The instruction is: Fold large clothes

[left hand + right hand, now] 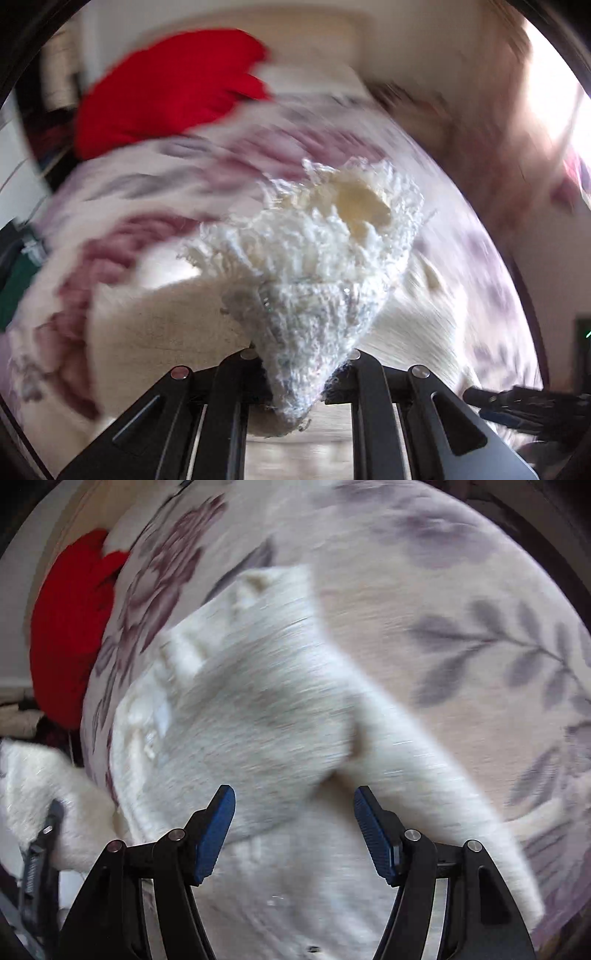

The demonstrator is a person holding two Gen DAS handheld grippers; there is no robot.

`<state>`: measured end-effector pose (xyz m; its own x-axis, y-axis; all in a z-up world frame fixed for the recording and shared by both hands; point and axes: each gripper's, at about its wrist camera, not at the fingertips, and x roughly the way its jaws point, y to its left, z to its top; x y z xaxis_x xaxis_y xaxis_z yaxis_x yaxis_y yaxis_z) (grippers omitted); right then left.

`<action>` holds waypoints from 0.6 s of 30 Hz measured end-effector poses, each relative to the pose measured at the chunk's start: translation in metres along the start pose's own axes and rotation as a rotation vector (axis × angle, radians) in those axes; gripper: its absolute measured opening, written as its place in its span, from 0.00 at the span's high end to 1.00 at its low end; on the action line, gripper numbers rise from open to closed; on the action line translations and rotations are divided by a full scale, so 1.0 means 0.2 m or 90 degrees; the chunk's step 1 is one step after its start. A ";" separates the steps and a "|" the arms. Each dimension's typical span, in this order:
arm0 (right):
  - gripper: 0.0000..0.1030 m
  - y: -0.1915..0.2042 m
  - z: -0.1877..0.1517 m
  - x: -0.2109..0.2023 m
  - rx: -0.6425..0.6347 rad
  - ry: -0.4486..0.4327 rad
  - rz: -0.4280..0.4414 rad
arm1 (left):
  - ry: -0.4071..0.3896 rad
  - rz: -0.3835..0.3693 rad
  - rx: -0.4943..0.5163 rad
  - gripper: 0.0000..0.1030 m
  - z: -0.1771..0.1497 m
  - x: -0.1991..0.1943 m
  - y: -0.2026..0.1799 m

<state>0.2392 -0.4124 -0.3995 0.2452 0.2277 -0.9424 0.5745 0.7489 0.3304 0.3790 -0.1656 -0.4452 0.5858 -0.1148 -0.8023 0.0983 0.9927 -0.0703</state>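
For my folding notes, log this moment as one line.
left gripper: shut on white sweater | right gripper: open, empty, above sweater | surface: floral bedspread

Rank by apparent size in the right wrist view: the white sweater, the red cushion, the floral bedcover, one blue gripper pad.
Largest to smallest as they look:
1. floral bedcover
2. white sweater, though nearness to the camera inflates it, so the top two are unsure
3. red cushion
4. blue gripper pad

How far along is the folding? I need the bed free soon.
Done: the white fuzzy garment is spread on the floral bedspread, one part seemingly lapped over. In hand: the left claw grips a bunched edge; the right claw hangs open above it. Left: the remaining folds. The red item lies untouched.
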 end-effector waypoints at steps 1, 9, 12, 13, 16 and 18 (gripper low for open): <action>0.33 -0.08 0.02 -0.04 0.008 -0.004 -0.006 | 0.017 -0.006 0.019 0.90 -0.03 0.06 -0.09; 0.32 -0.51 0.07 -0.18 0.048 -0.006 -0.026 | 0.158 -0.010 0.089 0.74 -0.18 0.32 -0.47; 0.20 -0.54 0.08 -0.23 0.053 -0.012 0.008 | 0.156 -0.052 0.060 0.17 -0.13 0.21 -0.40; 0.20 -0.55 0.09 -0.25 0.053 -0.012 0.021 | 0.151 -0.062 0.047 0.13 -0.12 0.16 -0.36; 0.20 -0.43 0.11 -0.29 0.039 -0.011 0.057 | 0.133 -0.059 -0.014 0.12 -0.06 0.02 -0.13; 0.20 -0.30 0.14 -0.29 0.019 -0.007 0.093 | 0.127 -0.020 -0.055 0.12 -0.05 -0.04 0.09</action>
<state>0.2122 -0.4877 -0.3635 0.3363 0.3258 -0.8836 0.5546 0.6898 0.4654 0.3679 -0.1466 -0.4449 0.4124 -0.1439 -0.8996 0.0388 0.9893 -0.1405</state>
